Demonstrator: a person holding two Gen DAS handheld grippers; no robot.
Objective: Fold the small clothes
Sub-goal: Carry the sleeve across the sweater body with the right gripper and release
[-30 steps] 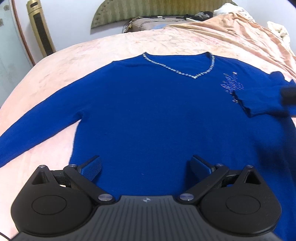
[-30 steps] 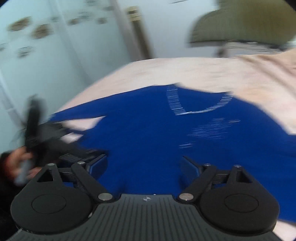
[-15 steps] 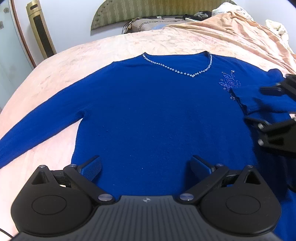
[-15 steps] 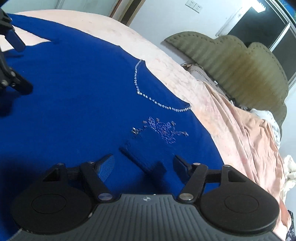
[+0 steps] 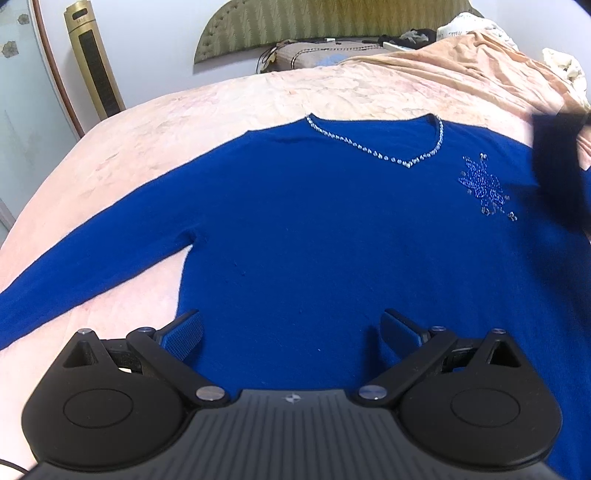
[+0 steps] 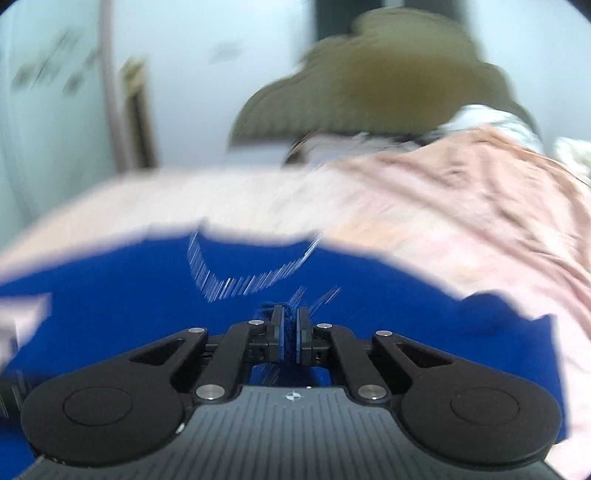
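Note:
A royal-blue V-neck sweater [image 5: 314, 221] lies flat, front up, on the bed, with a beaded neckline [image 5: 406, 164] and a sparkly motif [image 5: 484, 188] on the chest. Its one sleeve [image 5: 92, 258] stretches out to the left. My left gripper [image 5: 290, 325] hovers open over the lower body of the sweater, nothing between its fingers. In the blurred right wrist view my right gripper [image 6: 290, 325] is closing, its pads pinching a fold of the sweater's blue knit [image 6: 147, 295]. A dark blurred shape [image 5: 554, 166] at the right edge of the left wrist view hides the other sleeve.
The sweater rests on a pink bedsheet [image 5: 184, 122]. A rumpled peach blanket [image 5: 461, 66] is piled at the far right, a pillow [image 5: 314, 59] and a green headboard [image 5: 295, 26] behind. A gold tower unit [image 5: 92, 62] stands by the wall on the left.
The right gripper's jaws went from wide open to pinched on blue knit, and its view swung. The folded cuff near the motif is gone from the chest. The left gripper stayed put.

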